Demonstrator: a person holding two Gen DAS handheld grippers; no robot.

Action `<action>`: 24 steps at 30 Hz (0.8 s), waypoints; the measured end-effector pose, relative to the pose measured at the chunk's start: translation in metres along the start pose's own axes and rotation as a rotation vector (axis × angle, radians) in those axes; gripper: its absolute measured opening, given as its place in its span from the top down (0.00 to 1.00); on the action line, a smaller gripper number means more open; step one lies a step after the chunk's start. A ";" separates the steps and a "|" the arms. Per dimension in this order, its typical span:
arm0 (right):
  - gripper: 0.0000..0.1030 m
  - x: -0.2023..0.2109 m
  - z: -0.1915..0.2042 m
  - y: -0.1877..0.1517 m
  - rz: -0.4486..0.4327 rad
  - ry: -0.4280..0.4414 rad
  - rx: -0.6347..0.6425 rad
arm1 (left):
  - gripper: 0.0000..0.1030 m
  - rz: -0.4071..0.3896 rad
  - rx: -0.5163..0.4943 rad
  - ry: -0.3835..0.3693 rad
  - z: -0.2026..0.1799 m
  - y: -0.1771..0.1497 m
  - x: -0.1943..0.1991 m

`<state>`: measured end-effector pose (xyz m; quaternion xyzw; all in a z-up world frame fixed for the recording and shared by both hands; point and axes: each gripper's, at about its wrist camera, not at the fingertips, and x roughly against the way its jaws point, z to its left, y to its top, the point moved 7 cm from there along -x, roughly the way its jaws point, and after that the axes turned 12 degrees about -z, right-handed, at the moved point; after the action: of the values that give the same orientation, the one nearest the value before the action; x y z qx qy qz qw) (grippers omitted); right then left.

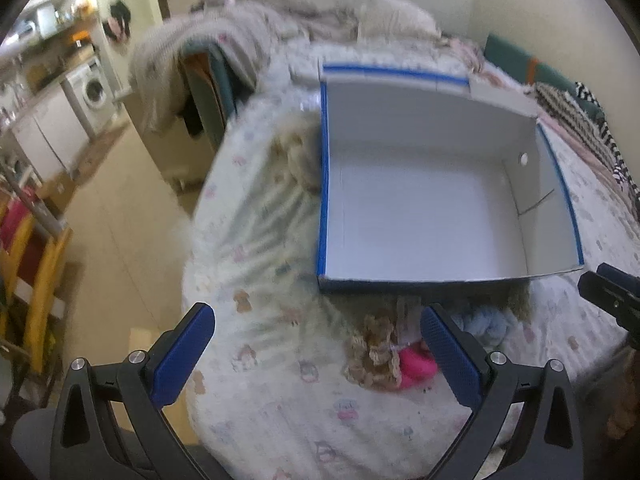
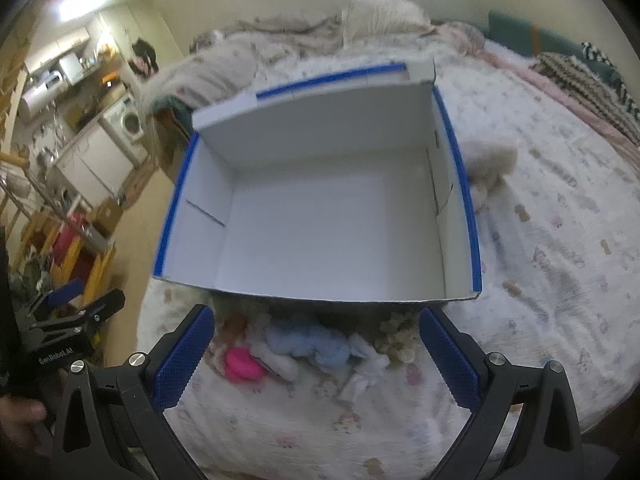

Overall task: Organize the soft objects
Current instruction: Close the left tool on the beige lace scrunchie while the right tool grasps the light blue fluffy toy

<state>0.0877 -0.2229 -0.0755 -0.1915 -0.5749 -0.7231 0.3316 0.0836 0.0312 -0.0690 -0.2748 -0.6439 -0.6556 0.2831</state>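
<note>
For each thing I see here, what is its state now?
Box: open on top, nothing inside.
Left claw: open, holds nothing.
Right claw: open, holds nothing.
Pink toy: on the bed, outside the box.
Blue toy: on the bed, beside the pink one.

Right gripper [image 2: 318,354] wide open over blue toy [image 2: 308,344] and pink toy [image 2: 240,364]; empty box [image 2: 320,152] just behind on bed [image 2: 560,240].

Both wrist views near, angled down (side by side) over one box [image 1: 420,200] [image 2: 320,216].
</note>
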 end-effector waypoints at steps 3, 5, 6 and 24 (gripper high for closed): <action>0.00 -0.012 -0.007 -0.002 0.026 -0.022 0.013 | 0.00 0.083 0.027 -0.009 0.004 -0.006 -0.020; 0.00 -0.019 -0.016 -0.007 0.044 -0.025 -0.011 | 0.01 0.137 0.046 -0.012 0.008 -0.012 -0.034; 0.00 -0.024 -0.020 -0.010 0.055 -0.022 -0.037 | 0.02 0.171 0.053 -0.020 0.009 -0.017 -0.042; 0.00 -0.054 -0.055 -0.041 0.163 -0.097 -0.123 | 0.80 0.434 0.092 -0.189 -0.045 -0.074 -0.109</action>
<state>0.1027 -0.2571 -0.1542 -0.2922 -0.5274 -0.7174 0.3489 0.1053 -0.0114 -0.1998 -0.4537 -0.6223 -0.5209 0.3683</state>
